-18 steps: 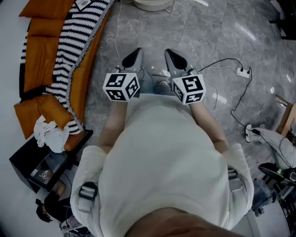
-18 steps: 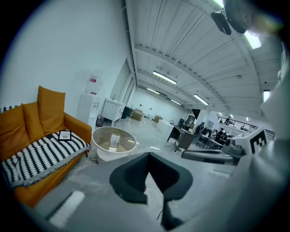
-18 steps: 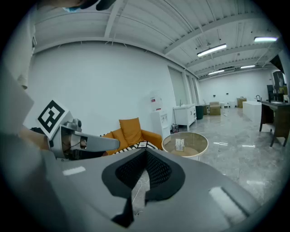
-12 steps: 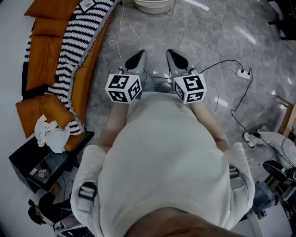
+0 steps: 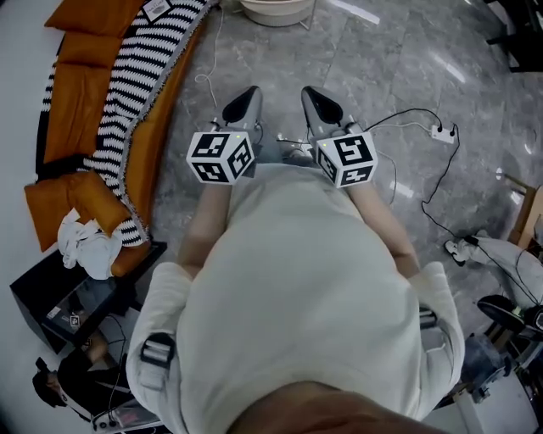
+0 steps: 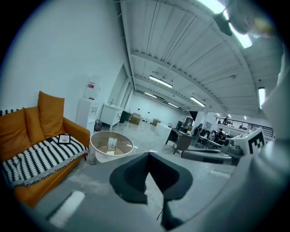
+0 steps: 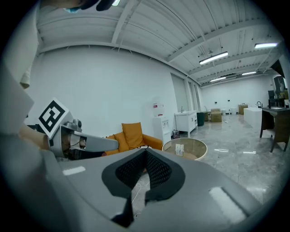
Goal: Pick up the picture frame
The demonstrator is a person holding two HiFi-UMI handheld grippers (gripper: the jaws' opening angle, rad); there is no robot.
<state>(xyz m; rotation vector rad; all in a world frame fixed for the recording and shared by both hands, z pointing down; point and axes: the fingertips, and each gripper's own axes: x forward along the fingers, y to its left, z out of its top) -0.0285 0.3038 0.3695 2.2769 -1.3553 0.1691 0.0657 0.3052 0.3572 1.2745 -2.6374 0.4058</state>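
We hold the left gripper (image 5: 242, 106) and right gripper (image 5: 321, 108) side by side, clenched and empty, because the frame (image 6: 64, 138) lies well out of reach, on the sofa (image 6: 50, 113) blanket (image 6: 41, 156) at middle left.

Orange, stripes and grey stone

Orange sofa (image 5: 81, 93), black-and-white striped blanket (image 5: 136, 76), black-edged white picture frame (image 6: 64, 138) — grey veined floor (image 5: 382, 76), off-white round table (image 5: 276, 13), cream top (image 5: 305, 305) on the person, white crumpled cloth (image 5: 85, 246); black-and-white square markers on the grey left gripper (image 5: 250, 93) and right gripper (image 5: 309, 93).
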